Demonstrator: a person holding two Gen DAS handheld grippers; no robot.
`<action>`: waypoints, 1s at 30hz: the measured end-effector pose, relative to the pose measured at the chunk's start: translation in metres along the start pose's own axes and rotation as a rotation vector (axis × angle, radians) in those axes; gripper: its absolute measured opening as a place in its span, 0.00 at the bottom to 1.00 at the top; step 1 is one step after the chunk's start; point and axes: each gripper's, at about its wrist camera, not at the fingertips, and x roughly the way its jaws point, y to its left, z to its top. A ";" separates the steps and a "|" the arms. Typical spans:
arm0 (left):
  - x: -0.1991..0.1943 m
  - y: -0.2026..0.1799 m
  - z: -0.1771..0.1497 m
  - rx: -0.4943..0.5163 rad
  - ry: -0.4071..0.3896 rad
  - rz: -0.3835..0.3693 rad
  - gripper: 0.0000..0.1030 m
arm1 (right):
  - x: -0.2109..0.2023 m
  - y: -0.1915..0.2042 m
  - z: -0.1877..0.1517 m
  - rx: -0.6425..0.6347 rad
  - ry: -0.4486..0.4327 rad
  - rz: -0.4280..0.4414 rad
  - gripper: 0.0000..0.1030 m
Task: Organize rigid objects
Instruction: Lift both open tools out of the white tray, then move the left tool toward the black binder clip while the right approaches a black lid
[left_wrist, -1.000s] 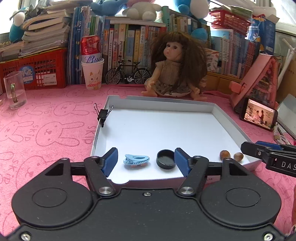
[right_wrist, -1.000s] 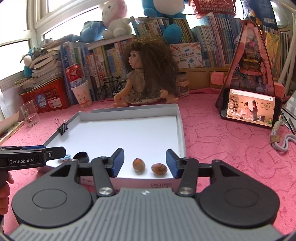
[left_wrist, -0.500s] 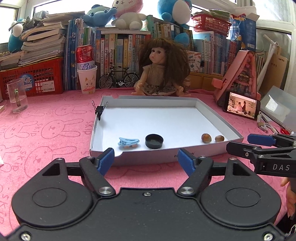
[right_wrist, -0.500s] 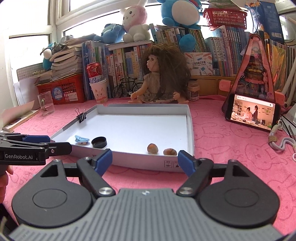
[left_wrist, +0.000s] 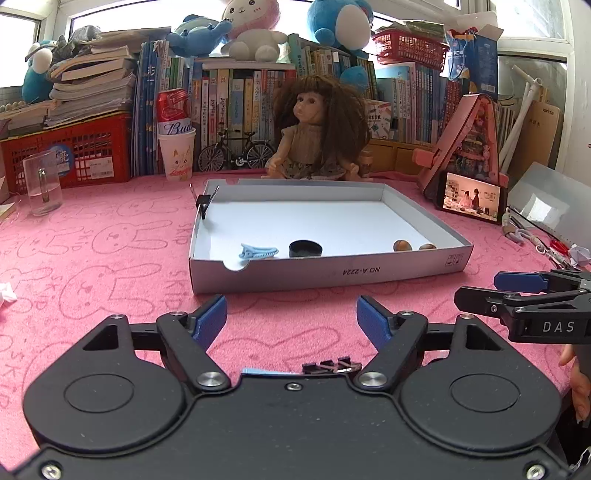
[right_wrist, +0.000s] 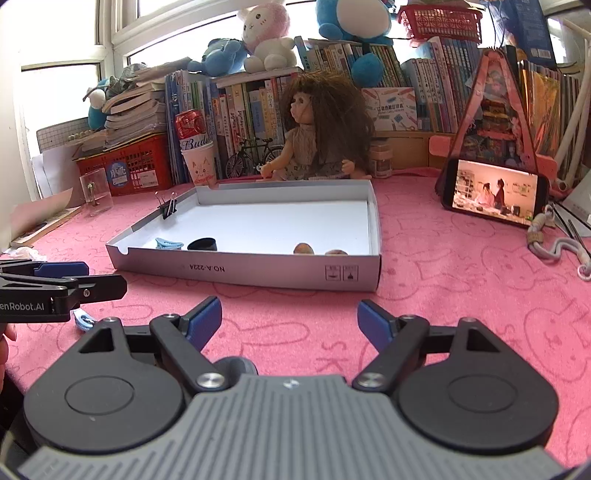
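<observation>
Both claws hung over the pink worktop (left_wrist: 110, 258) at the near side of the shallow white tray (left_wrist: 325, 271), well short of its front wall. The left claw (left_wrist: 291, 319) stood with its blue pads apart and nothing between them; its jaws had just been opening. The right claw (right_wrist: 290, 319) likewise stood wide apart and empty, its jaws also having just been opening. Inside the tray, along the front wall, lay a light-blue hair clip (left_wrist: 258, 252) at about 7 o'clock, a black round cap (left_wrist: 305, 248) just beside it toward 6 o'clock, and two brown nuts (left_wrist: 402, 245) close together at about 5 o'clock. A black binder clip (left_wrist: 203, 201) gripped the tray's left wall near 10 o'clock. Beyond the tray, at 12 o'clock, a doll (left_wrist: 317, 129) sat before a row of books, and a phone (right_wrist: 495, 195) stood propped at about 2 o'clock. On the worktop just under the claws lay a small dark piece (left_wrist: 330, 366) and another blue clip (right_wrist: 83, 322).
</observation>
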 end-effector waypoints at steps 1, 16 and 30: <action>-0.001 0.001 -0.001 -0.005 0.003 0.000 0.73 | 0.000 0.000 -0.001 0.004 0.004 -0.002 0.86; -0.013 0.002 -0.023 0.001 0.015 -0.003 0.74 | -0.011 0.000 -0.024 0.009 0.026 -0.014 0.86; -0.019 0.003 -0.035 -0.017 0.031 -0.024 0.70 | -0.021 0.010 -0.031 -0.012 0.014 0.007 0.88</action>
